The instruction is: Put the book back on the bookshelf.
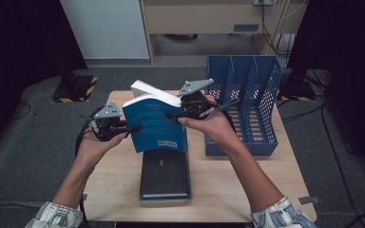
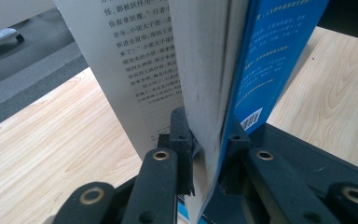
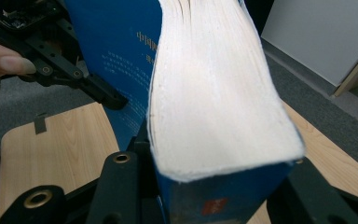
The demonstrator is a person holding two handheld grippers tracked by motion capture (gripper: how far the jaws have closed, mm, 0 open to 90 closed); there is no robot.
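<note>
A thick blue book point(image 1: 154, 128) is held upright above the table, partly fanned open at the top. My left gripper point(image 1: 132, 128) grips its left edge. In the left gripper view the left gripper point(image 2: 205, 154) is shut on a bunch of pages and the blue back cover point(image 2: 270, 56), while a printed page point(image 2: 135, 60) hangs loose to the left. My right gripper point(image 1: 171, 114) holds the book's right side. In the right gripper view the right gripper point(image 3: 214, 191) clamps the thick page block point(image 3: 214, 102) near the spine, and the left gripper point(image 3: 107, 95) shows beyond.
A dark book point(image 1: 165, 175) lies flat on a teal one, on the wooden table point(image 1: 228, 180) just below the held book. A blue perforated file rack point(image 1: 247, 95) with several slots stands at the right. The floor around is grey carpet.
</note>
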